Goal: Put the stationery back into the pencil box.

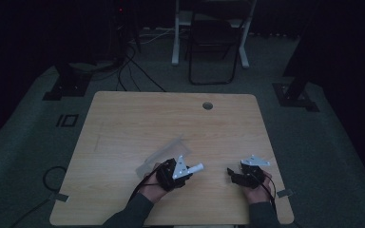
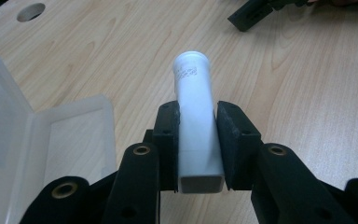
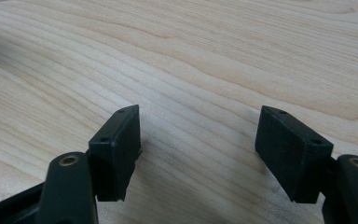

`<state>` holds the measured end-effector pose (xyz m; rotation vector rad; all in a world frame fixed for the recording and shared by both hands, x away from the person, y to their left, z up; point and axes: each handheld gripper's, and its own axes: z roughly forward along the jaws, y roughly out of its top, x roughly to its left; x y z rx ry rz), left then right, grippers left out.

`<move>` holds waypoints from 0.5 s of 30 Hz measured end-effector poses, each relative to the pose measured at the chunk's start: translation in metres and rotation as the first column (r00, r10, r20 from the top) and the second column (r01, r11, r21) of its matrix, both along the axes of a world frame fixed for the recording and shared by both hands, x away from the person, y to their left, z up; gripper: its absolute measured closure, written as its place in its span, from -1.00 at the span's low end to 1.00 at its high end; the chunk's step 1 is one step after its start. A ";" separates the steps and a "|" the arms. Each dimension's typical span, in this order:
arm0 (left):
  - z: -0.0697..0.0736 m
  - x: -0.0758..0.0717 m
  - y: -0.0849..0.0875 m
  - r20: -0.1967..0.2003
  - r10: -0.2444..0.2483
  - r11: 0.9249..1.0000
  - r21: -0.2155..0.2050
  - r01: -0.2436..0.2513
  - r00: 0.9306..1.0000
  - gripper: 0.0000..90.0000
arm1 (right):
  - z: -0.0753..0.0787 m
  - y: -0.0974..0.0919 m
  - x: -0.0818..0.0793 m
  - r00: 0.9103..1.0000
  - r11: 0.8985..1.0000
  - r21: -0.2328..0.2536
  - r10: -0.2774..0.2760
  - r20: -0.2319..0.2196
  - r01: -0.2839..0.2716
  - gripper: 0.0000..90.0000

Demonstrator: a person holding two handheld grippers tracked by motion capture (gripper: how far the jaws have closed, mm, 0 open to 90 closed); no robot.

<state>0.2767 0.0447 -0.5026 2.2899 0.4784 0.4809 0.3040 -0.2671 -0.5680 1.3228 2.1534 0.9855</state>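
Left gripper (image 2: 198, 140) holds white tube (image 2: 196, 112); right gripper (image 3: 198, 149) empty, jaws wide.

I have the tube clamped between the left pads, long axis running straight out along the jaws, round capped end forward, square end back toward the hand. In the high view the tube (image 1: 196, 167) points from the left gripper (image 1: 183, 170) toward the right gripper (image 1: 233, 175), which sits apart over bare table (image 1: 171, 118). The open clear plastic case (image 2: 51, 140) lies just beside the left jaws, so the left is nearer for any placing there, I judge.
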 end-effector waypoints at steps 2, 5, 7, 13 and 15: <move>0.001 0.000 0.001 0.003 0.003 1.000 -0.001 -0.003 1.000 0.57 | 0.000 0.000 0.000 1.000 1.000 0.000 0.000 0.000 0.000 -0.31; 0.002 0.000 0.002 0.008 0.008 1.000 -0.005 -0.008 1.000 0.57 | 0.000 0.000 0.000 1.000 1.000 0.000 0.000 0.000 0.000 -0.31; 0.002 0.001 0.004 0.011 0.011 1.000 -0.008 -0.011 1.000 0.57 | 0.000 0.000 0.000 1.000 1.000 0.000 0.000 0.000 0.000 -0.31; 0.004 0.001 0.008 0.020 0.027 1.000 -0.016 -0.027 0.999 0.57 | 0.000 0.000 0.000 1.000 1.000 0.000 0.000 0.000 0.000 -0.31; 0.004 0.001 0.009 0.024 0.034 0.999 -0.025 -0.034 0.999 0.57 | 0.000 0.000 0.000 1.000 1.000 0.000 0.000 0.000 0.000 -0.31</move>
